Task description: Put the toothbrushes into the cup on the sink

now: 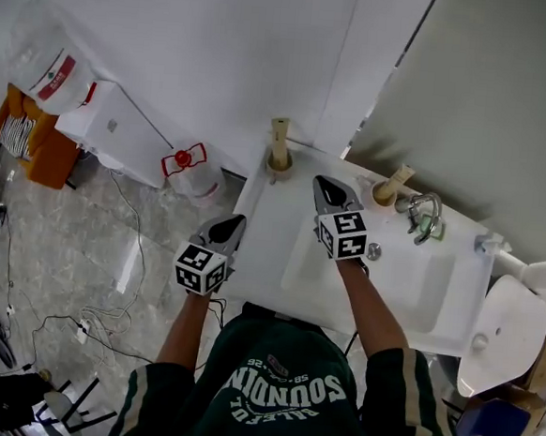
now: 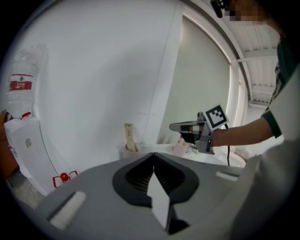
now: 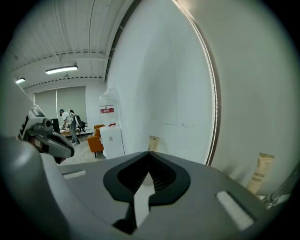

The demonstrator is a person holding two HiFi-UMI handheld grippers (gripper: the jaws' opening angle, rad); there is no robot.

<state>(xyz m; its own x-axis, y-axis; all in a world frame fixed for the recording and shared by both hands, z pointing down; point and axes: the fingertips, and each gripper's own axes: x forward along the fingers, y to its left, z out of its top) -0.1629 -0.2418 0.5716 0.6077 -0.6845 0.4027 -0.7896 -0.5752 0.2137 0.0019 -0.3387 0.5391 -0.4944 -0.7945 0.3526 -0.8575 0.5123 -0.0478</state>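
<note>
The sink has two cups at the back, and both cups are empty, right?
No. The sink does have two cups at the back, but neither is empty: the left cup holds a wooden toothbrush, the right cup another. The head view shows it.

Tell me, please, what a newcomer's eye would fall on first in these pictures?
Probably the left gripper at the white sink's left edge and the right gripper above the sink, both shut, empty and bearing black-and-white marker cubes. Next, two cups at the sink's back edge, each holding a tan handle.
</note>
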